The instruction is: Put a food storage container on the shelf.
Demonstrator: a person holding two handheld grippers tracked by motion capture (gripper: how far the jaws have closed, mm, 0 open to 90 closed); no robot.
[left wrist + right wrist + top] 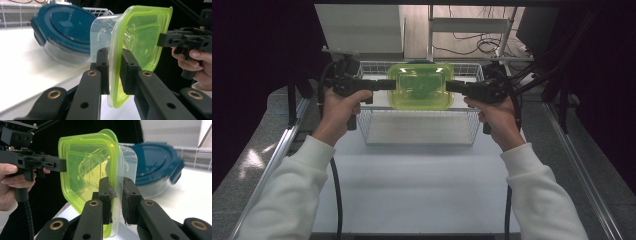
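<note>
Left gripper [388, 84] clamped on the left rim of a green-lidded clear container [421, 86]. Held aloft over the wire basket [419, 136] on the desk [412, 190], above a blue-lidded container [62, 27]. Right gripper [453, 86] clamped on its right rim.

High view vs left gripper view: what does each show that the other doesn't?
High view alone: the white wire basket under the box, both white sleeves, and floor cables behind the table. Left gripper view alone: the round container with a blue lid beyond the box, clear of it. Both: the clear box with the green lid held at opposite edges by the left gripper and right gripper.
</note>
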